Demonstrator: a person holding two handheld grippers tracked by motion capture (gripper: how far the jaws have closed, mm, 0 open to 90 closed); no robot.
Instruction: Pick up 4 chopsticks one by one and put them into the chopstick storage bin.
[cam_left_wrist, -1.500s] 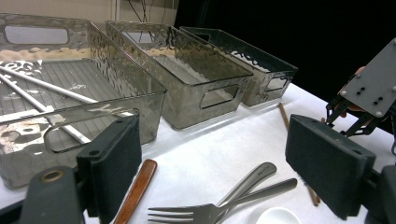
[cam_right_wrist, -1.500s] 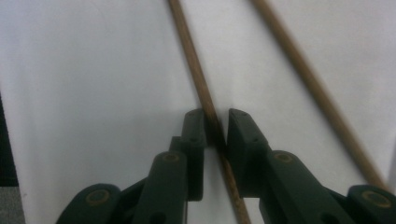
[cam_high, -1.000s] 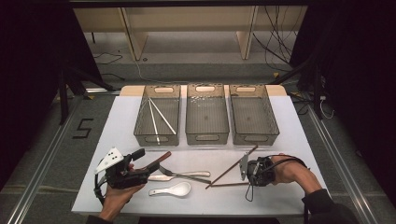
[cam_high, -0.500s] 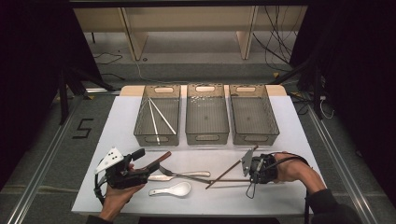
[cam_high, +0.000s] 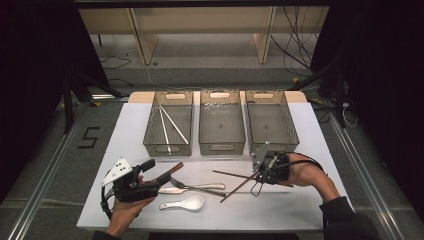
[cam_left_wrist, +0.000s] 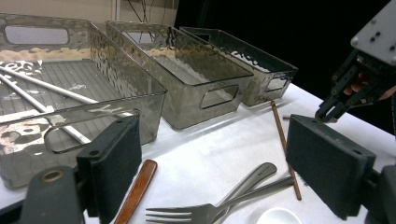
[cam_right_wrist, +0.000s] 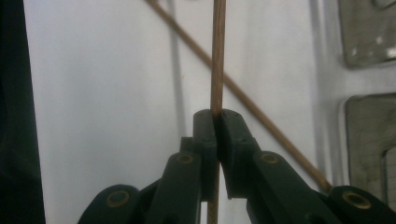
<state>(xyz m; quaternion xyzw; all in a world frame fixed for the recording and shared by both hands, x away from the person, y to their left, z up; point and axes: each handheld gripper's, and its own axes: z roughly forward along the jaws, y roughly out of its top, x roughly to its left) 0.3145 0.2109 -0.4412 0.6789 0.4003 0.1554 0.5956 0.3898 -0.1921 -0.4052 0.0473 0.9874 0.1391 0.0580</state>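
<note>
A brown chopstick (cam_right_wrist: 217, 56) is clamped between the closed jaws of the right gripper (cam_high: 263, 170), near the right bin (cam_high: 270, 122), gripped part-way along so that it can be carried; its partner chopstick (cam_right_wrist: 261, 119) lies crossed beneath on the table (cam_high: 300, 210). The left gripper (cam_left_wrist: 224, 163) is held wide and empty over the fork (cam_left_wrist: 210, 210) at the near left, seemingly waiting

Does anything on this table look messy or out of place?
Mostly tidy. The two brown chopsticks lie crossed rather than side by side, one pinched in the right gripper. A fork overlaps other cutlery beside the white spoon. Nothing looks spilled or broken.
</note>
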